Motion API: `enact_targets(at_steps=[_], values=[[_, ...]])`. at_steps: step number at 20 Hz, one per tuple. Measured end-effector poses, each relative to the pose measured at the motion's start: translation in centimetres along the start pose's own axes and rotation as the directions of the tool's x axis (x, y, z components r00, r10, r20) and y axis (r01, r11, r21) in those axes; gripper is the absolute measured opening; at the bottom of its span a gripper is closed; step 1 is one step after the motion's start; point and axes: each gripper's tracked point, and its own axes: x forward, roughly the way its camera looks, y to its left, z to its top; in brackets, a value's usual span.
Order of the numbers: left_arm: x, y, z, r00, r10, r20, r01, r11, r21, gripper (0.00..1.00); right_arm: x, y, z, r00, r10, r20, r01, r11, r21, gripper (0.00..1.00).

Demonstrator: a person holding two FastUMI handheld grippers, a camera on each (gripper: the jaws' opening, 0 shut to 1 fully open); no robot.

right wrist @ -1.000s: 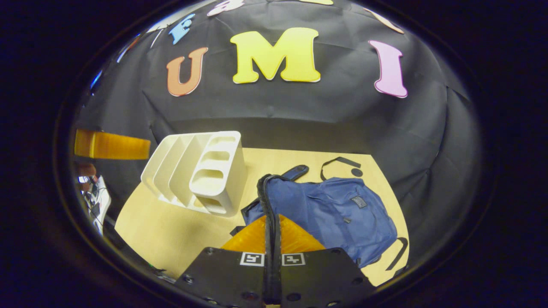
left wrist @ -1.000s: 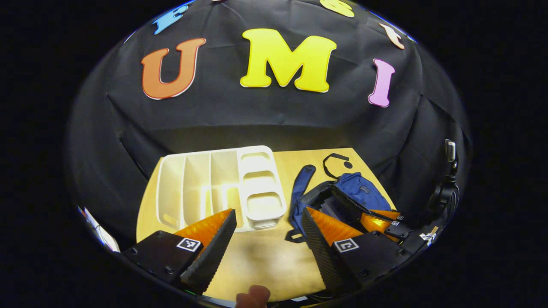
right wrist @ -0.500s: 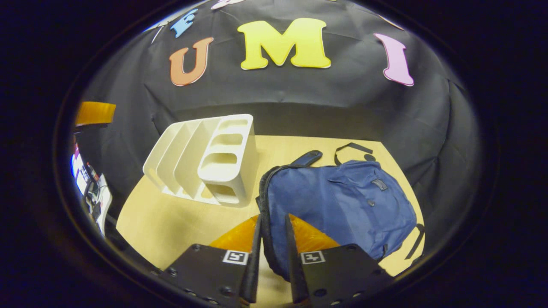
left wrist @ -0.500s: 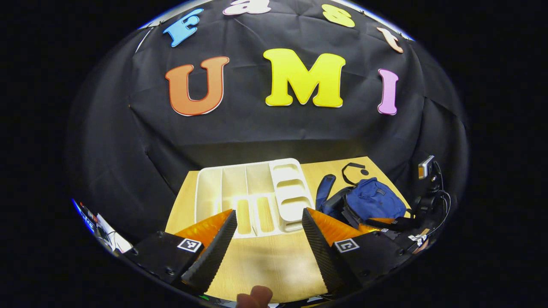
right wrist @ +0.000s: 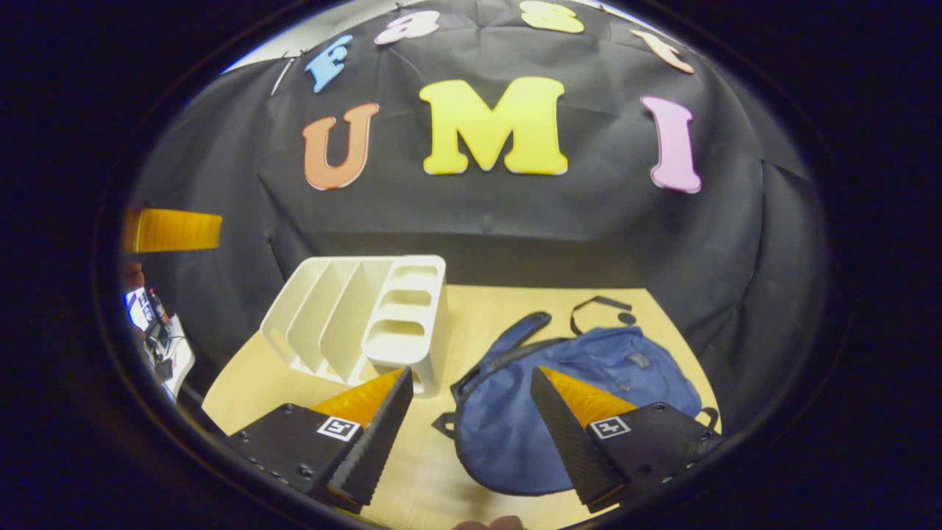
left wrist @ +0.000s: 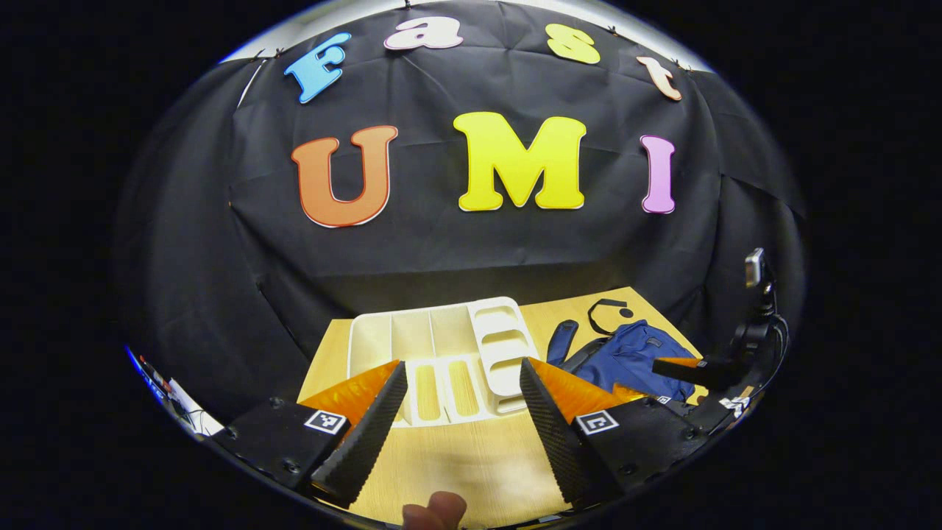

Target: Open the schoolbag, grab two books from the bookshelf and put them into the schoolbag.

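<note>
The blue schoolbag [right wrist: 559, 405] lies slumped on the wooden table [right wrist: 294, 383], its straps toward the back wall. My right gripper [right wrist: 472, 371] hovers open above the bag's left edge, with nothing between its fingers. The white bookshelf [right wrist: 368, 316] stands left of the bag, and its slots look bare. In the left gripper view my left gripper [left wrist: 462, 364] is open in front of the bookshelf [left wrist: 441, 353], held back from it. The schoolbag [left wrist: 633, 353] sits to the right there, with my right gripper [left wrist: 681, 366] over it.
The black cloth wall closes off the back of the table. Bare wood [left wrist: 471, 456] lies between my left gripper and the shelf. A fingertip [left wrist: 436, 508] shows at the bottom edge. One finger of the left gripper [right wrist: 171, 230] pokes in at the far left.
My right gripper has opened and let go of the bag's zipped edge, and the bag has sunk flat. Both grippers have drawn back from the table.
</note>
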Motion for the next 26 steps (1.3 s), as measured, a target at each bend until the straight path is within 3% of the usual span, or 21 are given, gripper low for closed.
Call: enact_targets(at_steps=[3, 8, 13, 14, 15, 17, 18, 26], values=[[-0.2, 0.2, 1.9, 0.994, 0.023, 0.111, -0.019, 0.999, -0.038, 0.97, -2.2, 0.2, 5.4, 0.988, -0.013, 0.154, 0.015, 1.0, -0.012, 0.97], [-2.4, 1.2, 7.3, 0.958, 0.042, 0.282, 0.004, 0.987, -0.159, 0.99, -6.8, -0.1, 13.9, 0.926, -0.033, 0.375, 0.044, 0.999, -0.021, 0.96], [-4.9, 1.6, 12.2, 0.913, 0.068, 0.403, -0.016, 0.991, -0.131, 0.98, -10.3, 0.0, 19.5, 0.866, -0.043, 0.497, 0.043, 0.999, 0.011, 0.94], [-5.0, 1.5, 12.9, 0.906, 0.07, 0.417, -0.021, 0.992, -0.122, 0.94, -10.9, -0.1, 20.1, 0.858, -0.047, 0.512, 0.045, 0.999, 0.016, 0.99], [-5.1, 1.4, 13.2, 0.903, 0.07, 0.424, -0.023, 0.993, -0.114, 0.98, -10.8, -0.1, 20.6, 0.852, -0.051, 0.522, 0.048, 0.999, 0.019, 0.96], [-5.2, 0.9, 13.3, 0.903, 0.068, 0.425, -0.023, 0.994, -0.109, 1.0, -11.0, 0.0, 20.7, 0.844, -0.056, 0.533, 0.053, 0.998, 0.02, 0.99], [-5.2, 0.9, 13.1, 0.905, 0.07, 0.42, -0.024, 0.993, -0.113, 1.0, -11.1, 0.0, 20.5, 0.847, -0.058, 0.529, 0.055, 0.998, 0.022, 0.94], [-4.7, 0.5, 12.0, 0.919, 0.077, 0.386, -0.03, 0.991, -0.128, 0.98, -10.0, -0.6, 19.7, 0.864, -0.078, 0.497, 0.055, 0.997, 0.059, 0.96]])
